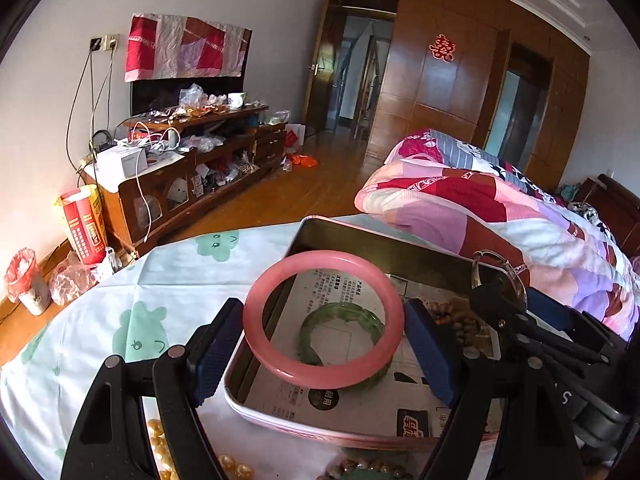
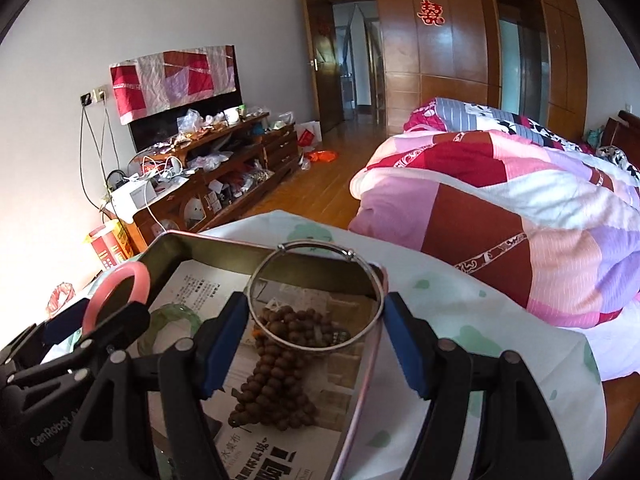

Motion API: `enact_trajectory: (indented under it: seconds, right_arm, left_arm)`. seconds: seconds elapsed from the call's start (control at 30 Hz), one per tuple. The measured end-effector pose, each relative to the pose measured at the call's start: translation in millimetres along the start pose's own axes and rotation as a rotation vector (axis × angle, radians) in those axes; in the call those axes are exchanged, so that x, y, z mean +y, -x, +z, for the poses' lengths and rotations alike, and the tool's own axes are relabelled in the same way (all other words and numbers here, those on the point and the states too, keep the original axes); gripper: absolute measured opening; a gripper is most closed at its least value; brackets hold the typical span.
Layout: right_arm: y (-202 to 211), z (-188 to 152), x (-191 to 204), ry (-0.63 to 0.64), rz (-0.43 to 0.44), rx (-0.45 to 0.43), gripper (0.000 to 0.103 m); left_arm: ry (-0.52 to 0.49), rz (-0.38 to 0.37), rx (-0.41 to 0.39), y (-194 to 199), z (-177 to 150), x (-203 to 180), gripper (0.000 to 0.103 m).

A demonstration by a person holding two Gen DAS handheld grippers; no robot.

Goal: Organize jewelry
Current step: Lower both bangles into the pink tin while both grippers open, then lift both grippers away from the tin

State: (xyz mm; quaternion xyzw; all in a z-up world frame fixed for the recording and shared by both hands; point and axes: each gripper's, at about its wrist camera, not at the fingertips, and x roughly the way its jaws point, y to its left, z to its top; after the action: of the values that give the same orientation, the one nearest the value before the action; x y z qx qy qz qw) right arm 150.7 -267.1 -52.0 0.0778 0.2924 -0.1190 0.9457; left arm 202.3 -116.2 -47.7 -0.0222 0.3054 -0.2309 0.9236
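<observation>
My left gripper point(image 1: 324, 320) is shut on a pink bangle point(image 1: 280, 276) and holds it above the left part of a metal tin point(image 1: 360, 236) lined with printed paper. A green bangle point(image 1: 340, 314) lies in the tin below it. My right gripper point(image 2: 316, 312) is shut on a thin silver bangle point(image 2: 260, 276) above the tin's right part point(image 2: 224, 246), over a heap of brown wooden beads point(image 2: 280, 380). The pink bangle point(image 2: 140, 276) and the green bangle point(image 2: 176, 314) also show in the right wrist view.
The tin sits on a white cloth with green prints point(image 1: 160, 280). Gold pearls point(image 1: 160, 440) and a bead bracelet point(image 1: 368, 468) lie on the cloth near the tin's front edge. A quilt-covered bed point(image 2: 500, 208) is at the right, a cluttered TV cabinet point(image 1: 192, 168) at the left.
</observation>
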Motion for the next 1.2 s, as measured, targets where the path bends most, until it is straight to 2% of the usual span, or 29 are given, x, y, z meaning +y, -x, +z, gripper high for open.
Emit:
enact_trajectory:
  seconds: [0.23,0.43,0.6,0.67,0.73,0.83,0.93,1.1,1.2]
  right_arm:
    - [-1,0,7,0.066,-0.010,0.000,0.075]
    - [0,1,4,0.055,-0.002,-0.012,0.075]
    - [17,4,2,0.043,-0.032,-0.108,0.078]
    - [29,6,-1,0.017,-0.051,-0.176,0.085]
    - [37,8,-2,0.007,-0.074,-0.223,0.087]
    - [42,7,-1,0.006,-0.132,-0.274,0.087]
    - [46,7,-3,-0.017,-0.162,-0.251,0.087]
    - [73,-4,-10,-0.084,-0.105,-0.203,0.087]
    - [91,-18,-8,-0.090,-0.090,-0.178,0.087]
  left_arm:
    - [0.016,-0.038,0.000,-2,5,7,0.081]
    - [0.049,-0.047,0.004,-3,7,10,0.083]
    - [0.102,-0.082,-0.010,1,9,13,0.085]
    - [0.103,-0.087,-0.026,4,10,11,0.085]
    - [0.081,-0.087,-0.034,7,12,5,0.085]
    - [0.025,-0.026,-0.028,15,11,-8,0.085]
    - [-0.002,0.027,0.010,25,5,-14,0.085]
    - [-0.016,0.041,0.039,56,-12,-21,0.085]
    - [-0.079,0.076,0.047,77,-26,-30,0.085]
